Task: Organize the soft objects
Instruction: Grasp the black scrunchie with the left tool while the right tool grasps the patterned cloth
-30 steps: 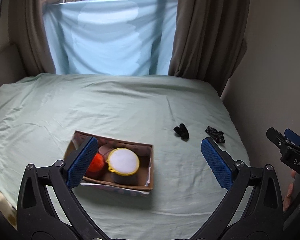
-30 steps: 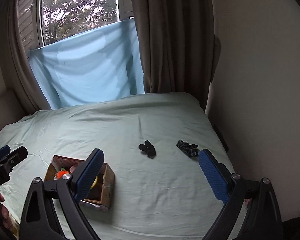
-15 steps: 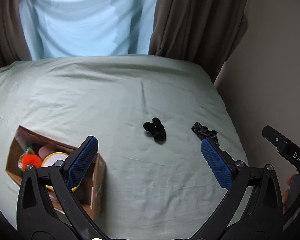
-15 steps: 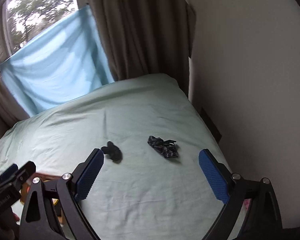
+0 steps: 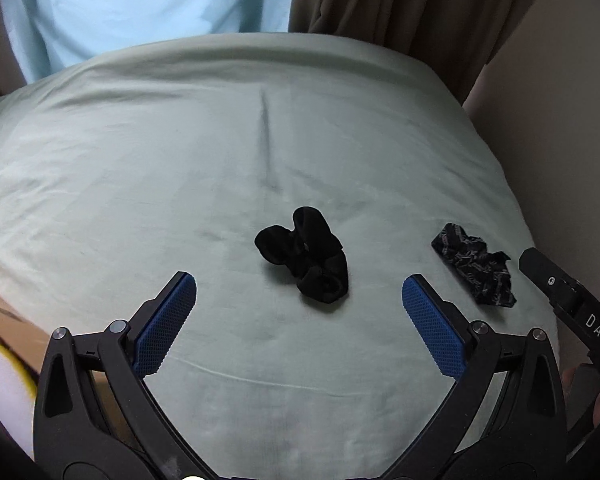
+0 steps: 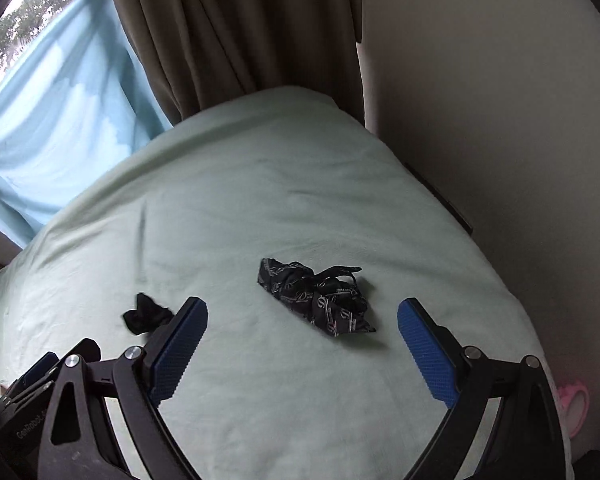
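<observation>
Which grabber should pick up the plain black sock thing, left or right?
Probably the left gripper: the plain black sock lies straight ahead between its open fingers. The right gripper is open too, but faces the patterned black cloth instead.

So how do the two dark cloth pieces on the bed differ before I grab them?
The plain black piece is solid black and bunched into rounded lobes; the patterned piece carries white printed markings and lies in a flatter, ragged crumple with loose strips. The plain black piece sits ahead of the open left gripper, the patterned piece ahead of the open right gripper. Both lie loose on the green sheet, apart from each other.
</observation>
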`<action>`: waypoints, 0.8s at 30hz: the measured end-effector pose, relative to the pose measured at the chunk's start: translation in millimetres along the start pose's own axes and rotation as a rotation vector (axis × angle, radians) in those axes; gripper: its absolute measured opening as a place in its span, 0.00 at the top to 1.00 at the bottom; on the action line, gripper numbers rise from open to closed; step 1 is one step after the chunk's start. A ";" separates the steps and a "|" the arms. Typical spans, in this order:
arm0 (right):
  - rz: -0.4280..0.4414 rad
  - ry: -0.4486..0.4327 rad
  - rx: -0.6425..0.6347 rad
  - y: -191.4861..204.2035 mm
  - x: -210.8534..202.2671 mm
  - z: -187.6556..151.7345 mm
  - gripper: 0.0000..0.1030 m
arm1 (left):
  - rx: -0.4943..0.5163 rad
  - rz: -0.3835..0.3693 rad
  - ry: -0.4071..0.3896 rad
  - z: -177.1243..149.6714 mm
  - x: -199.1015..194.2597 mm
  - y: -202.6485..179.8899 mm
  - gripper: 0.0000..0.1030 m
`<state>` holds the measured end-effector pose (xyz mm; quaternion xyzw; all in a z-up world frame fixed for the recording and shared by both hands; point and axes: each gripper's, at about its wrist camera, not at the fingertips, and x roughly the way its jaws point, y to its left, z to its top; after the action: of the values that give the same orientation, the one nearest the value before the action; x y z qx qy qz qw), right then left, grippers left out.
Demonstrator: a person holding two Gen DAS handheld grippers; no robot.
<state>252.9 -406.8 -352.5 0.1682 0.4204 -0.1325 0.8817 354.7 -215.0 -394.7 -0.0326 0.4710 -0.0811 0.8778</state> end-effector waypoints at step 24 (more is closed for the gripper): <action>-0.014 -0.004 -0.119 -4.2 117.7 -5.7 0.38 | 0.139 0.045 -0.013 -7.9 110.1 -22.6 0.64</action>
<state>319.3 -419.1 -449.2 0.1124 0.4267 -0.1138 0.8902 405.4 -256.1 -486.5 0.0386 0.4590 -0.0937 0.8827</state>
